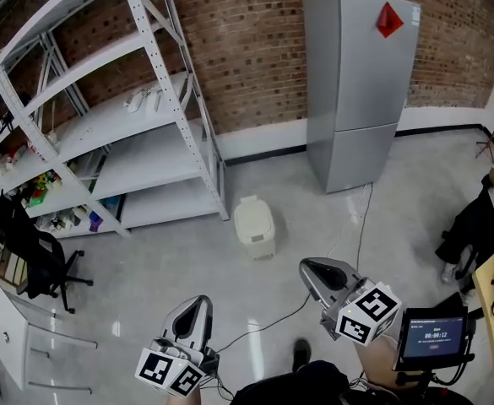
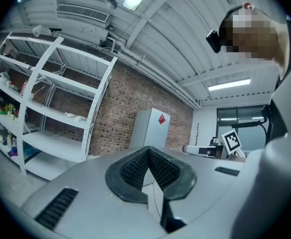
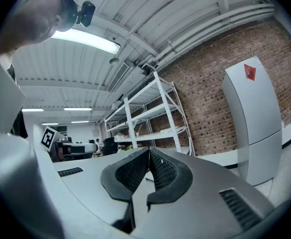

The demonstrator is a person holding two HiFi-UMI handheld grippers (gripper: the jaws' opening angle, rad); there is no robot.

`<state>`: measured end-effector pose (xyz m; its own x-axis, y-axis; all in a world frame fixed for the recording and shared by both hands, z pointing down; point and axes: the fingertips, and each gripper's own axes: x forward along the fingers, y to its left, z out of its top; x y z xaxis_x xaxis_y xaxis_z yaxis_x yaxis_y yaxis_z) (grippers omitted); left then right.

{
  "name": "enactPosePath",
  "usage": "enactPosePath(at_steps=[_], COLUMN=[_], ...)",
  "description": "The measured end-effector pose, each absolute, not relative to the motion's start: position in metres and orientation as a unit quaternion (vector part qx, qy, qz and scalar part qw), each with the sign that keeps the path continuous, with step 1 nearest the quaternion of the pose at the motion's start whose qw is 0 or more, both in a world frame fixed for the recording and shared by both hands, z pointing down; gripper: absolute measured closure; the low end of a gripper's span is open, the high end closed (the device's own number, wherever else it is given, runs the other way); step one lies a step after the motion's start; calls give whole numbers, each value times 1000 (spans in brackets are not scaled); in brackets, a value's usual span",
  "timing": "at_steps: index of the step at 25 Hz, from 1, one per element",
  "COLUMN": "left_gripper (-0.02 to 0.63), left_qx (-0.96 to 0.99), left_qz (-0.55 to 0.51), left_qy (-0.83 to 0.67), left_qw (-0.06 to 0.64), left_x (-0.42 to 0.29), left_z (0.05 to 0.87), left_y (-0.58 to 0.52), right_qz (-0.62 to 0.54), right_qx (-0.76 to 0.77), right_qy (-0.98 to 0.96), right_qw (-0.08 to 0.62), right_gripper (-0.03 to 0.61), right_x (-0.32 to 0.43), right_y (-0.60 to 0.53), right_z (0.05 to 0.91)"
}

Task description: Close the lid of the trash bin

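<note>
A small cream plastic trash bin [image 1: 255, 226] with rounded corners stands on the glossy grey floor [image 1: 145, 268], well ahead of both tongs. It is just beside the front foot of the tall white perforated-metal shelving [image 1: 158, 99] and left of the matt grey two-door fridge [image 1: 356, 91], which bears a red diamond sticker [image 1: 388, 19]. The bin's lid looks to be down, though the bin is too small in the head view to be sure. A red brick wall [image 1: 247, 40] runs behind the shelving and the fridge.

A thin black cable [image 1: 362, 226] trails across the floor from the fridge, passing to the right of the bin and curving towards the person. A black office chair [image 1: 31, 256] stands far to the left, and a dark tablet screen [image 1: 433, 337] sits close to the person's right side.

The left tongs [image 2: 148, 151] are pressed together tip to tip, gripping nothing, their black ribbed rubber pads [image 2: 135, 168] set in a smooth grey shell. The right tongs [image 3: 148, 151] are likewise pressed together on nothing. Both are held low near the person's body, apart from each other and pointing towards the wall.
</note>
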<state>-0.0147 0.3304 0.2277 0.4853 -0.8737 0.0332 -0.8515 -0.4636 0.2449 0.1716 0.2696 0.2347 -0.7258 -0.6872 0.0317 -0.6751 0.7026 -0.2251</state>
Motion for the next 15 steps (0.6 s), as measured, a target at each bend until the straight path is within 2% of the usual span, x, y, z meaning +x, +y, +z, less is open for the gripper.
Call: enactPosePath(at_steps=[15], left_gripper=[620], left_qx=[867], left_qz=[-92], left_qy=[-475], left_qw=[121], left_x=[-94], left_z=[238], left_y=[522], right_qz=[-118], right_qx=[-406], right_qy=[906], right_qw=[-15], right_gripper=[571], right_x=[91], right_y=[484], right_z=[241])
